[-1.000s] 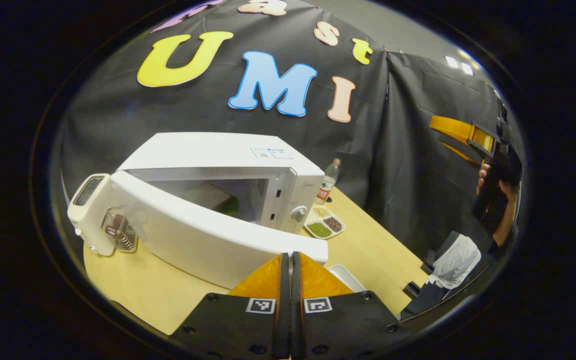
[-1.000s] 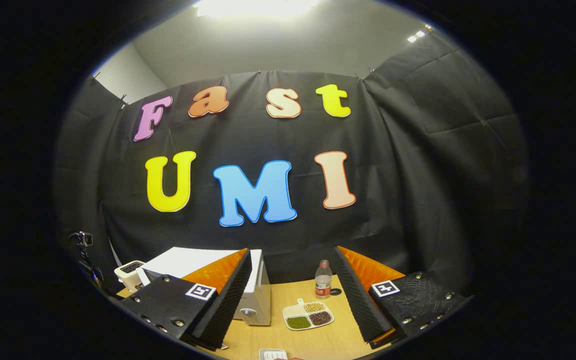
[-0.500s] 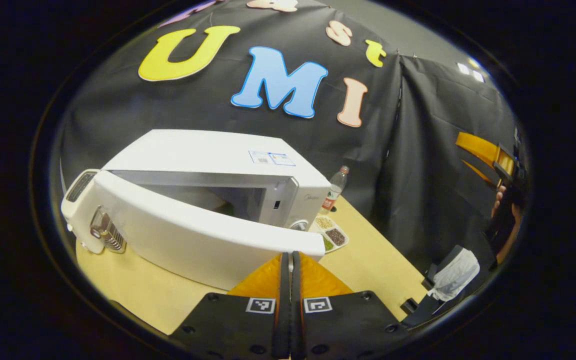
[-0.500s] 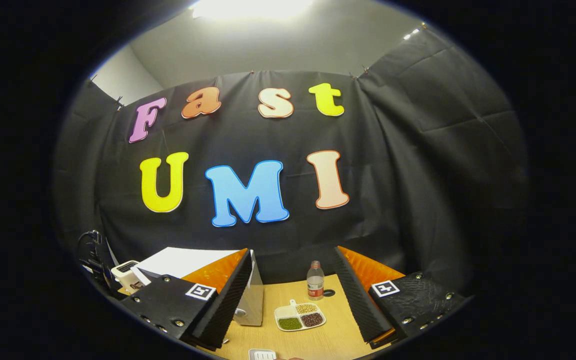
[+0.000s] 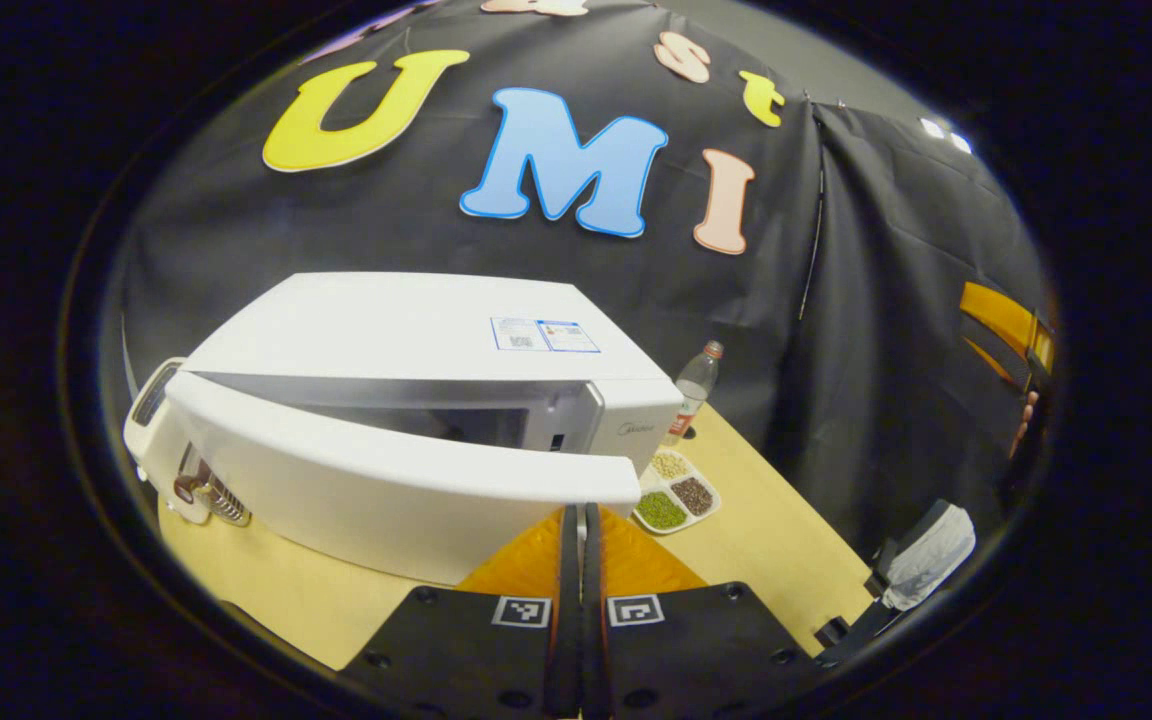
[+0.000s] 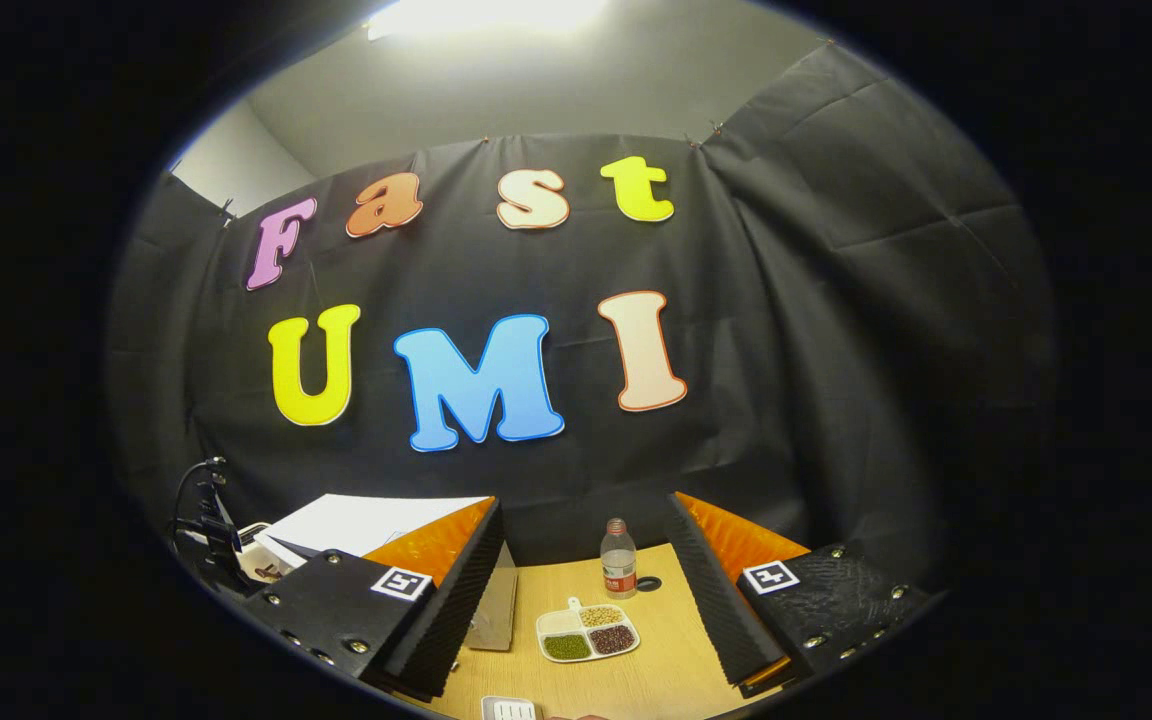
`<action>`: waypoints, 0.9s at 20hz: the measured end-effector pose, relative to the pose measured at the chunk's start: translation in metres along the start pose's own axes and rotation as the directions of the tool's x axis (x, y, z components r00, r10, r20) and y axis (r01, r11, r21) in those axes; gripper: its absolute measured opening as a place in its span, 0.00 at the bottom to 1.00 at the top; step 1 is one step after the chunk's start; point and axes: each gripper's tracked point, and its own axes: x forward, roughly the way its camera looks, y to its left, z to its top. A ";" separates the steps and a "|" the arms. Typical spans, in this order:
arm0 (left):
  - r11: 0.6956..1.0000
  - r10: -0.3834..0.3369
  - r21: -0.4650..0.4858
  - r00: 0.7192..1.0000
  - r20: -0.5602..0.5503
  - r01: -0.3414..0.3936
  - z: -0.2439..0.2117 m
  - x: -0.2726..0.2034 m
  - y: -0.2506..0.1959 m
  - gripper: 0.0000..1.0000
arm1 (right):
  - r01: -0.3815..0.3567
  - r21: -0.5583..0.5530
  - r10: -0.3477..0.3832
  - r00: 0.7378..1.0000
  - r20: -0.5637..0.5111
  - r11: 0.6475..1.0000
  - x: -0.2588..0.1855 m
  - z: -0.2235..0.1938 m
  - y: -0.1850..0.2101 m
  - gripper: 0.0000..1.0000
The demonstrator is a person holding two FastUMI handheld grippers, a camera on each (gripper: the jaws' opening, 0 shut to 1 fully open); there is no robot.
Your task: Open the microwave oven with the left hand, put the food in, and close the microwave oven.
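The white microwave (image 5: 406, 320) stands on the wooden table (image 5: 766, 540) in the left gripper view. Its door (image 5: 386, 480) is swung most of the way in, with a narrow gap left at its free end. My left gripper (image 5: 581, 510) is shut, nothing between its fingers, and its tips rest against the door near that end. The food inside is hidden behind the door. My right gripper (image 6: 584, 502) is open and empty, held high above the table. At the far right of the left gripper view the right gripper (image 5: 1011, 325) is seen in a hand. The microwave's top (image 6: 366, 520) lies behind its left finger.
A white toaster (image 5: 148, 400) and a small metal object (image 5: 208, 488) sit left of the microwave. A water bottle (image 5: 693, 380) (image 6: 618, 560) and a divided dish of beans (image 5: 678, 490) (image 6: 586, 632) stand to its right. A white cloth (image 5: 926, 560) hangs off the table's right edge.
The microwave door has swung steadily inward with my shut left gripper against it, and the food inside has gone out of sight. My right gripper stayed open and drifted slightly.
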 end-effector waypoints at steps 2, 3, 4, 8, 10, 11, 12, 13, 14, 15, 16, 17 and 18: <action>1.000 0.013 -0.013 1.000 0.006 -0.013 0.004 0.007 0.000 0.06 | -0.003 0.005 0.003 1.000 -0.009 1.000 0.002 -0.003 -0.007 0.97; 1.000 0.017 -0.016 1.000 0.007 -0.017 0.006 0.010 -0.001 0.06 | -0.005 0.008 0.005 1.000 -0.012 1.000 0.005 -0.003 -0.010 0.97; 1.000 0.022 -0.014 1.000 0.006 -0.022 0.006 0.014 -0.001 0.06 | -0.012 0.010 0.012 1.000 -0.014 1.000 0.006 -0.005 -0.011 0.97; 0.999 0.050 -0.020 0.999 0.017 -0.050 0.014 0.028 0.001 0.06 | -0.035 -0.006 0.035 0.999 -0.015 0.999 0.014 -0.006 -0.018 0.97; 0.998 0.059 -0.039 0.998 0.028 -0.058 0.020 0.036 0.001 0.06 | -0.049 -0.014 0.049 0.999 -0.023 0.999 0.018 -0.008 -0.020 0.97; 0.997 0.065 -0.045 0.997 0.035 -0.064 0.024 0.041 0.002 0.06 | -0.055 -0.019 0.054 0.998 -0.025 0.998 0.020 -0.008 -0.021 0.97; 0.996 0.072 -0.047 0.997 0.041 -0.070 0.026 0.046 0.003 0.07 | -0.059 -0.023 0.059 0.998 -0.027 0.998 0.022 -0.008 -0.024 0.97; 0.995 0.091 -0.050 0.995 0.049 -0.088 0.030 0.049 0.006 0.07 | -0.063 -0.028 0.062 0.998 -0.027 0.998 0.025 -0.007 -0.027 0.97; 0.994 0.095 -0.058 0.994 0.045 -0.092 0.029 0.052 0.005 0.08 | -0.063 -0.036 0.062 0.998 -0.029 0.997 0.027 -0.008 -0.030 0.97; 0.993 0.103 -0.063 0.994 0.033 -0.101 0.024 0.053 0.005 0.06 | -0.059 -0.045 0.058 0.998 -0.030 0.997 0.030 -0.008 -0.034 0.97; 0.992 0.116 -0.057 0.992 0.051 -0.113 0.027 0.052 0.006 0.08 | -0.057 -0.050 0.056 0.998 -0.029 0.997 0.032 -0.007 -0.039 0.97; 0.991 0.128 -0.057 0.990 0.054 -0.125 0.028 0.053 0.006 0.07 | -0.056 -0.051 0.055 0.998 -0.030 0.997 0.035 -0.007 -0.042 0.97; 0.989 0.137 -0.056 0.989 0.057 -0.134 0.027 0.052 0.006 0.07 | -0.059 -0.049 0.058 0.998 -0.036 0.997 0.037 -0.008 -0.043 0.97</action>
